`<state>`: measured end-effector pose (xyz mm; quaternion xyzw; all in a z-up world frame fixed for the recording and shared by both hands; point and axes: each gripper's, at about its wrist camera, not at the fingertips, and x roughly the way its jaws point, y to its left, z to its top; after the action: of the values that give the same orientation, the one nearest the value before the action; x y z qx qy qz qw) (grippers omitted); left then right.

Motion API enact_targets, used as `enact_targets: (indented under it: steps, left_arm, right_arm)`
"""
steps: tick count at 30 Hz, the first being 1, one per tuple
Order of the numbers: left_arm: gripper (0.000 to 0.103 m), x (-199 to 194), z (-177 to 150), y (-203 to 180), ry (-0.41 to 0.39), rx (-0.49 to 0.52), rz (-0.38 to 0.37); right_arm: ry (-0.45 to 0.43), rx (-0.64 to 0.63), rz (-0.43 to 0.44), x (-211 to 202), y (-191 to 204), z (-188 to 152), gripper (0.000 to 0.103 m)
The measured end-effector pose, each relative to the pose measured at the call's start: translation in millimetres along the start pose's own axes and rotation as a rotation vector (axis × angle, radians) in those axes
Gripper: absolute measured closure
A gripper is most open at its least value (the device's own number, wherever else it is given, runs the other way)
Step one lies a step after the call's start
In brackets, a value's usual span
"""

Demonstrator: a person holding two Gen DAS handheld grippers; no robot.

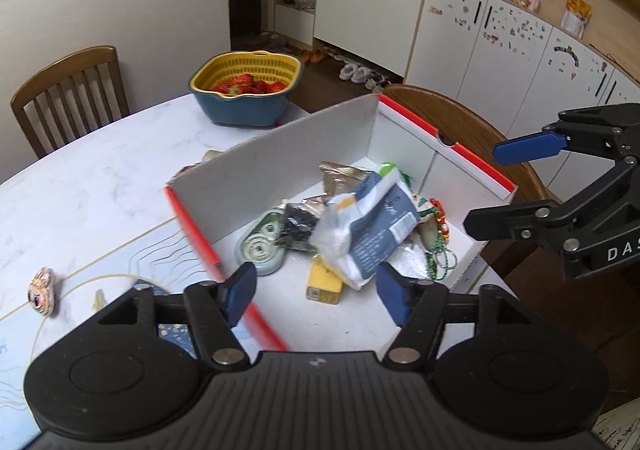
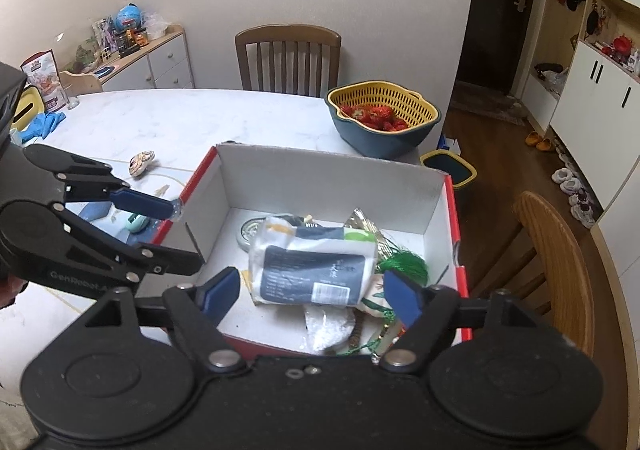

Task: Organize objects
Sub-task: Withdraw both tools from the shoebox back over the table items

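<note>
A white cardboard box with red edges [image 1: 304,153] [image 2: 320,177] stands on the table. In it lie a blue-and-white packet [image 1: 368,234] [image 2: 312,270], a green tape measure [image 1: 262,246], a yellow carton [image 1: 324,284], a silver wrapper and a green tasselled charm [image 2: 404,266]. My left gripper [image 1: 316,296] is open and empty above the box's near side; it also shows in the right wrist view [image 2: 176,234]. My right gripper [image 2: 312,296] is open and empty above the box; it also shows in the left wrist view [image 1: 484,189]. A small painted shell-like trinket [image 1: 42,290] [image 2: 141,162] lies on the table outside the box.
A yellow-and-blue colander of strawberries [image 1: 248,87] [image 2: 384,121] stands at the table's far edge. Wooden chairs [image 1: 68,97] [image 2: 288,57] [image 2: 556,274] ring the table. A placemat [image 1: 120,270] lies left of the box. A blue cloth [image 2: 42,123] lies far left.
</note>
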<state>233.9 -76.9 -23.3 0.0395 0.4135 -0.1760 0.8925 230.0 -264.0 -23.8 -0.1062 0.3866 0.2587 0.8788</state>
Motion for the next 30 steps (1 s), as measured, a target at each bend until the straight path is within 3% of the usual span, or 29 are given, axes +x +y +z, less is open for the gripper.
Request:
enact_targets:
  steps: [5,9,28,30]
  left_arm:
    - [0.034,-11.7,-7.7,20.7,-0.007,-0.007,0.005]
    - [0.024,-22.6,-14.0,37.7,-0.019,-0.006,0.012]
    - [0.013,-59.7,-45.6,132.1,-0.044,-0.019,0.04]
    - [0.008,-60.8,-49.6,142.0,-0.044,-0.023,0.048]
  right_arm:
    - [-0.006,0.006,-0.022,-1.0,17.5,6.0,0.016]
    - [-0.009,0.011,-0.037,0.6,35.2,11.4,0.012]
    - [0.0,0.035,-0.096,20.8,126.9,34.0,0.004]
    - [0.002,0.038,-0.096,23.7,135.2,35.0,0.004]
